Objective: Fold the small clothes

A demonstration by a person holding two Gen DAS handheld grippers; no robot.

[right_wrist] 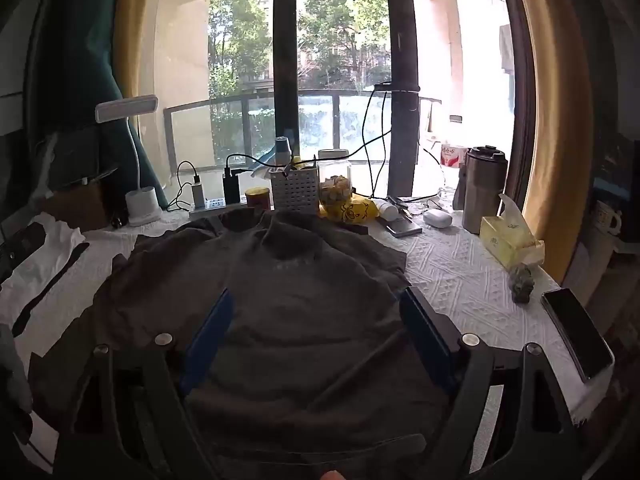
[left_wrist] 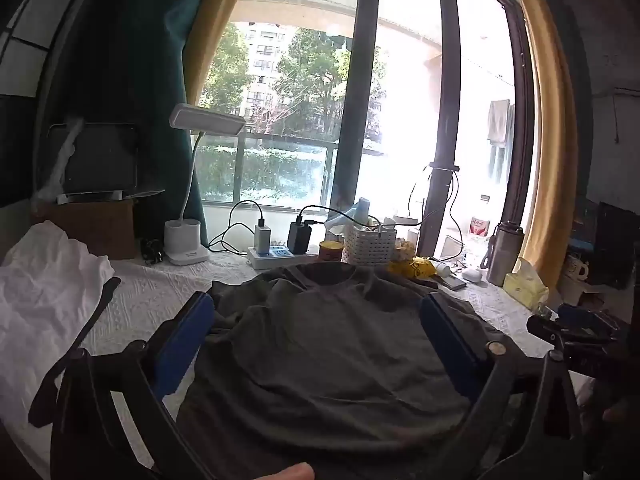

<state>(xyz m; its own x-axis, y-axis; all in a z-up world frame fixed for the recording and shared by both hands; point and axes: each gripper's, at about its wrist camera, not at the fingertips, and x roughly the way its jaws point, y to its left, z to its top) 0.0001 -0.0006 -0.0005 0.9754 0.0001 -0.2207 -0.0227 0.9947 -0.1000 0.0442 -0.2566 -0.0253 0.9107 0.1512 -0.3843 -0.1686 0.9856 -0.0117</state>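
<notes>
A dark grey T-shirt (left_wrist: pixel 320 360) lies spread on the white textured tablecloth (left_wrist: pixel 152 292), collar toward the window. It also shows in the right wrist view (right_wrist: pixel 312 320). My left gripper (left_wrist: pixel 318 312) is open, its blue pads held above the shirt's body. My right gripper (right_wrist: pixel 316 312) is open too, over the shirt's middle. Neither holds cloth. A white garment (left_wrist: pixel 44 280) lies crumpled at the left; it also shows in the right wrist view (right_wrist: pixel 44 252).
Along the window stand a desk lamp (left_wrist: pixel 188 240), a power strip with chargers (left_wrist: pixel 272 254), a white basket (right_wrist: pixel 294 192), a jar (right_wrist: pixel 335 184), a steel flask (right_wrist: pixel 482 188), a tissue box (right_wrist: pixel 510 240) and a phone (right_wrist: pixel 576 332) at the right edge.
</notes>
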